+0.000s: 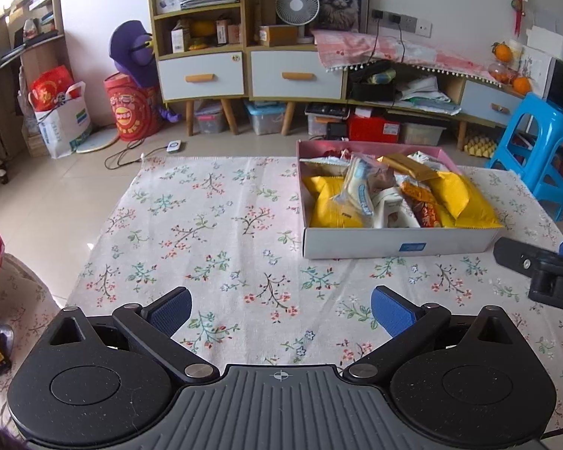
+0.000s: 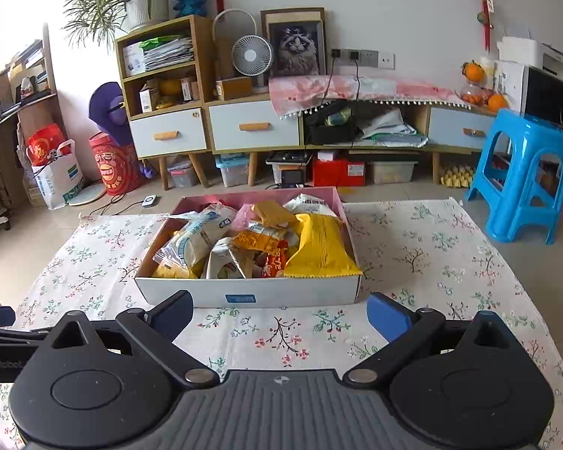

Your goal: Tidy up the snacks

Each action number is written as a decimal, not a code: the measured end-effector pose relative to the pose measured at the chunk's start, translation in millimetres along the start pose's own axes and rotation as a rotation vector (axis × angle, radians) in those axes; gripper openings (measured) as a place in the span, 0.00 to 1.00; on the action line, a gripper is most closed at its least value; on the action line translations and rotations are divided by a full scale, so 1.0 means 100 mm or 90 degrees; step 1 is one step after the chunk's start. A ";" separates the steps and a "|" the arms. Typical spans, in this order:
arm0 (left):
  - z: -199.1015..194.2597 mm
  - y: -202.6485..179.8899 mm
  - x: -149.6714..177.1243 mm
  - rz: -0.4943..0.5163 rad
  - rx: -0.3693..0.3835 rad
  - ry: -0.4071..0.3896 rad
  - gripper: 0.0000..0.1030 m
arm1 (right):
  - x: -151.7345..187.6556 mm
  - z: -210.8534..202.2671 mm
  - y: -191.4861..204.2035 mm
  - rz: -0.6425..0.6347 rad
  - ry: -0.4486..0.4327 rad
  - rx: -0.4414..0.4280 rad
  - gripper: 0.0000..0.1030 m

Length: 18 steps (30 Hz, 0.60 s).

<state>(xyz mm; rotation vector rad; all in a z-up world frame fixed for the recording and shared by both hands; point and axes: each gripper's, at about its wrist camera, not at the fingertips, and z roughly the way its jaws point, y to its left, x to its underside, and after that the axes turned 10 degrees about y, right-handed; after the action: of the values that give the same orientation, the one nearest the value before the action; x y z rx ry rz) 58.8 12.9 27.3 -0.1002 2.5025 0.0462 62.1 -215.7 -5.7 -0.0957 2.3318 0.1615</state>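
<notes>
A shallow white box (image 1: 360,243) with a pink inner wall sits on the floral cloth, filled with several snack packets: yellow bags (image 1: 465,197), white-and-blue packs (image 1: 358,191), an orange pack (image 1: 418,191). In the right wrist view the same box (image 2: 206,290) lies straight ahead, a big yellow bag (image 2: 321,249) at its right side. My left gripper (image 1: 281,309) is open over bare cloth, left of and nearer than the box. My right gripper (image 2: 279,317) is open just short of the box's front wall. Nothing is held between either pair of blue pads.
The floral cloth (image 1: 214,225) covers the floor area. A blue plastic stool (image 2: 521,172) stands at the right. Cabinets with drawers (image 2: 253,125) line the back wall, with storage bins beneath. The right gripper's body (image 1: 540,266) shows at the right edge of the left wrist view.
</notes>
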 end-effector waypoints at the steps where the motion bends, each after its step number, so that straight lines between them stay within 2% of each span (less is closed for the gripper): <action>1: -0.01 0.00 0.00 -0.001 0.001 -0.002 0.99 | 0.00 0.01 -0.01 0.007 0.005 -0.002 0.88; 4: -0.04 -0.01 -0.01 0.006 0.001 -0.005 1.00 | 0.02 0.05 -0.07 0.029 0.021 -0.011 0.89; 8: -0.06 -0.06 0.01 0.019 0.005 -0.004 1.00 | 0.05 0.08 -0.08 0.036 0.026 0.008 0.89; 13: -0.08 -0.09 0.04 0.023 0.038 0.013 1.00 | 0.07 -0.02 -0.01 -0.001 0.008 0.005 0.89; 18: -0.05 -0.11 0.08 0.024 0.029 0.024 0.99 | 0.12 -0.04 0.06 -0.041 0.006 0.010 0.89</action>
<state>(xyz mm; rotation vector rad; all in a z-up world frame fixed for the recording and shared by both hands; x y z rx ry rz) 50.5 1.4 26.2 -0.0356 2.5409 0.0022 50.3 -210.4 -10.8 -0.1630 2.3366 0.1108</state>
